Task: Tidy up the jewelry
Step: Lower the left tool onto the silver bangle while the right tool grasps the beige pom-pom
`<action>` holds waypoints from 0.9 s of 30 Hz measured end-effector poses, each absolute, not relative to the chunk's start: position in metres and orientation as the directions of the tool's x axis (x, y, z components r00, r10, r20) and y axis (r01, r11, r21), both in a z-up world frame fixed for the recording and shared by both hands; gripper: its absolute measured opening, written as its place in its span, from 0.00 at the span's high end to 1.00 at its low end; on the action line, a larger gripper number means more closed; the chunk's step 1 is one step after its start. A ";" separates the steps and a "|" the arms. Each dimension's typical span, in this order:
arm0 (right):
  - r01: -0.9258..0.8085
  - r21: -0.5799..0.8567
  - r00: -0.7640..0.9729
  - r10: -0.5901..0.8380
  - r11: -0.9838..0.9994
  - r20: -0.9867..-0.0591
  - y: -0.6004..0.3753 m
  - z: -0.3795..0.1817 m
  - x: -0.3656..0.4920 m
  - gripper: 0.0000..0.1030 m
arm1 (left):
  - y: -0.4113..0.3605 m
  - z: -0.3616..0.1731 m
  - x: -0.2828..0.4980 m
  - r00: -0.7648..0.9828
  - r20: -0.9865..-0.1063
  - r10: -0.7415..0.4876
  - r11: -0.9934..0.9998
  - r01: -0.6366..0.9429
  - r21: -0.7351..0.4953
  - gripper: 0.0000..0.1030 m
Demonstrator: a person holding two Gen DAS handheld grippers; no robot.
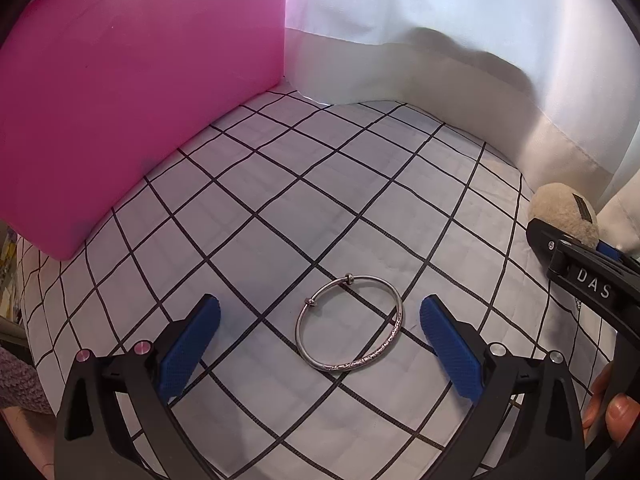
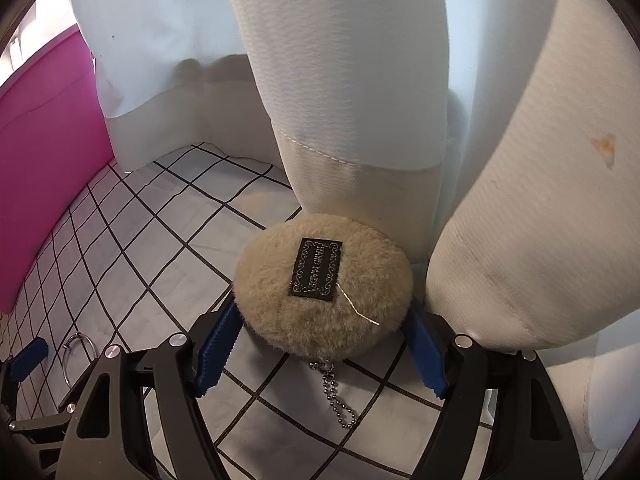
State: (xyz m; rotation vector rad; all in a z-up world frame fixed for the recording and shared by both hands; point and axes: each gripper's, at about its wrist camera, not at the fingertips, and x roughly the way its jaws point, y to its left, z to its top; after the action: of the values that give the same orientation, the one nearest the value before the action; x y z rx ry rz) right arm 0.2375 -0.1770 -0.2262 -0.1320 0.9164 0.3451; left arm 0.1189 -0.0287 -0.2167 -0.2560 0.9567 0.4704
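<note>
- The left gripper (image 1: pixel 320 322) has its jaws spread wide and clamps nothing; its blue ribbed pads (image 1: pixel 190 350) stand well apart on either side of a silver bangle (image 1: pixel 351 322).
- The bangle lies flat on the grid-patterned white cloth (image 1: pixel 248 208), in the gap between the two pads but touching neither; it sits nearer the right-hand pad. Two small beads sit on its upper-left arc, and its lower arc looks engraved.
- The right gripper (image 2: pixel 320 350) has its jaws wide as well, set around a round beige plush pouch (image 2: pixel 324 280). The left pad (image 2: pixel 218 348) meets the pouch's fuzzy edge; the right pad's tip is hidden behind the plush, so I cannot tell whether the pads truly press on it or only flank it.
- The pouch rests on the cloth, with a black woven label (image 2: pixel 316 270) reading "HAND MADE" on top and a thin pale thread beside the label.
- A silver ball chain (image 2: pixel 336 392) trails out from under the pouch's near edge onto the cloth, between the right gripper's fingers.
- White curtain folds (image 2: pixel 352 100) hang just behind the pouch, one touching its far side.
- A pink panel (image 1: pixel 140 92) stands upright along the left edge of the cloth.
- In the left wrist view, the right gripper and the pouch show at the right edge, well apart from the bangle.
</note>
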 end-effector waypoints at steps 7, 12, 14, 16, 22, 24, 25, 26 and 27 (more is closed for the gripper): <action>-0.343 0.035 0.579 0.241 0.939 -0.779 -0.178 -0.228 0.230 0.31 | -0.029 -0.215 0.114 0.495 -0.823 0.279 0.866 -0.500 -0.007 0.20; -0.354 0.031 0.585 0.248 0.935 -0.772 -0.180 -0.228 0.220 0.37 | -0.035 -0.213 0.108 0.526 -0.803 0.281 0.879 -0.477 -0.004 0.38; -0.362 0.034 0.586 0.255 0.932 -0.769 -0.181 -0.227 0.215 0.38 | -0.038 -0.211 0.108 0.535 -0.797 0.279 0.887 -0.462 0.000 0.54; -0.373 0.035 0.586 0.265 0.927 -0.766 -0.182 -0.227 0.210 0.39 | -0.036 -0.211 0.108 0.537 -0.800 0.268 0.889 -0.457 -0.009 0.54; -0.408 0.085 0.575 0.328 0.909 -0.749 -0.185 -0.220 0.192 0.40 | -0.025 -0.209 0.100 0.545 -0.805 0.236 0.887 -0.460 -0.051 0.54; -0.420 0.107 0.568 0.353 0.901 -0.744 -0.187 -0.217 0.182 0.40 | -0.022 -0.206 0.096 0.551 -0.799 0.240 0.884 -0.465 -0.055 0.55; -0.427 0.114 0.563 0.362 0.897 -0.743 -0.187 -0.216 0.178 0.40 | -0.020 -0.204 0.094 0.556 -0.797 0.236 0.884 -0.463 -0.061 0.55; -0.436 0.122 0.557 0.373 0.892 -0.742 -0.187 -0.214 0.172 0.40 | -0.018 -0.202 0.092 0.558 -0.796 0.236 0.884 -0.464 -0.063 0.54; -0.444 0.128 0.552 0.383 0.887 -0.740 -0.186 -0.213 0.167 0.40 | -0.017 -0.200 0.091 0.559 -0.795 0.237 0.883 -0.466 -0.064 0.54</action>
State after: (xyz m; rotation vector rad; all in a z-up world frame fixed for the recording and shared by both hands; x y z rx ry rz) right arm 0.1668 -0.1864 -0.2128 -0.0774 0.8555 0.4898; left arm 0.0912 -0.0167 -0.2004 -0.2811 0.8867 0.4210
